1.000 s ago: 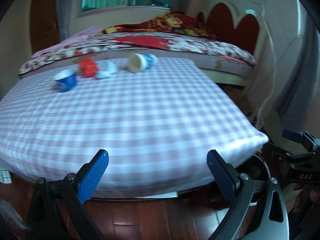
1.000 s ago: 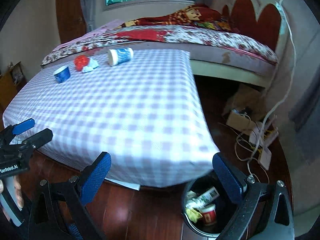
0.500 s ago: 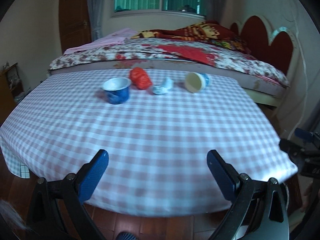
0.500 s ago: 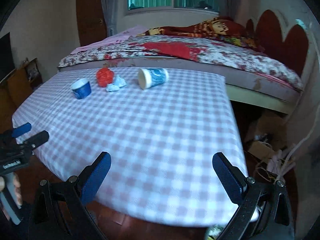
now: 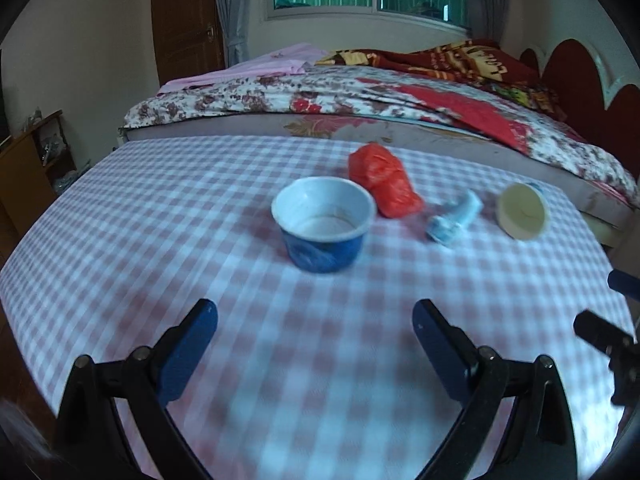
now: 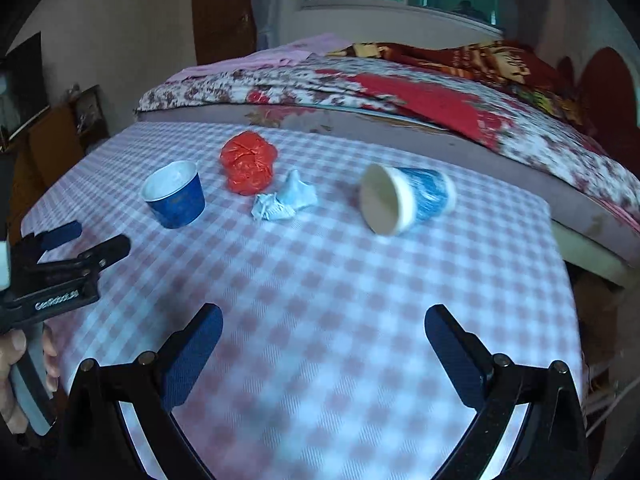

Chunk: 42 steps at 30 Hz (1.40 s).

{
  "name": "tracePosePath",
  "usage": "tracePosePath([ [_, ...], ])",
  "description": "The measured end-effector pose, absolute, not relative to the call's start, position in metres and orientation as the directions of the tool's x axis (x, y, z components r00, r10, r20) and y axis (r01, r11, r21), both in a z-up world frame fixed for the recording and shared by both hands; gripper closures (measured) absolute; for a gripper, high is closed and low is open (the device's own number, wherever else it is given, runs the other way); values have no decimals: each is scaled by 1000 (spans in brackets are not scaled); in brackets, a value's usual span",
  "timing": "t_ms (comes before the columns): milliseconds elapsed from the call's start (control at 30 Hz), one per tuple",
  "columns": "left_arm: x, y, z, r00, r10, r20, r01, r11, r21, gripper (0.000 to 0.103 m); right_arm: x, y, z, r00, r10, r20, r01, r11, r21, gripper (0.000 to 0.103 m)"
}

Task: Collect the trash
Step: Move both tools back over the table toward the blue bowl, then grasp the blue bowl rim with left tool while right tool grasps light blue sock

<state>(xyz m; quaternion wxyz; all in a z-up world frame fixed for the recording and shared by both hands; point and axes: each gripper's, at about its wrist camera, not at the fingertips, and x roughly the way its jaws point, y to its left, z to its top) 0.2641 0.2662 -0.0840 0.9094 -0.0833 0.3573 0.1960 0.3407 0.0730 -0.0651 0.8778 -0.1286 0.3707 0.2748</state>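
Both the left gripper (image 5: 314, 326) and the right gripper (image 6: 323, 332) have their jaws wide apart and hold nothing. No trash is picked up yet — all four bits sit on the checked table (image 6: 320, 288). The blue bowl (image 5: 324, 224) stands upright; just behind it lies the red bag (image 5: 382, 182), to its right the crumpled tissue (image 5: 454, 218), and farther right the tipped paper cup (image 6: 406, 199).

We count two paper cups: one upright blue cup (image 6: 174, 195) at 10 o'clock and one tipped cup (image 6: 406, 199) at 1 o'clock. Between them we log one red bag (image 6: 248, 162) and one crumpled tissue (image 6: 285, 198).
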Motion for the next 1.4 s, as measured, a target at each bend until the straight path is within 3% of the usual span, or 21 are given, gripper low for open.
tracePosePath([
  [533,341,291,-102,643,284,-711,-397,918,8,5,404,133,-101,525,393,-755,-631,775,-36,1],
  [600,345,294,-105,641,275,-717,-389,921,6,13,410,137,-103,523,391,-758,-630,776,-35,1],
  [633,346,296,-106,639,265,-722,-383,924,0,27,413,139,-104,522,390,-759,-631,775,-35,1],
  [967,333,306,-104,650,275,-708,-383,924,7,27,432,173,-108,508,405,-760,-624,781,-1,2],
  [1133,332,309,-105,647,275,-711,-388,922,3,27,447,190,-115,478,392,-786,-606,795,27,21],
  [1167,332,309,-105,648,273,-711,-386,922,3,27,449,192,-117,471,388,-792,-603,797,32,32],
  [1200,332,309,-105,649,273,-710,-384,923,4,27,450,193,-119,470,385,-794,-601,799,32,50],
  [1233,332,308,-104,650,273,-709,-381,924,7,27,449,193,-118,490,371,-789,-597,802,7,58],
  [1400,326,303,-101,657,278,-701,-375,927,16,27,441,182,-110,507,394,-766,-601,799,14,62],
])
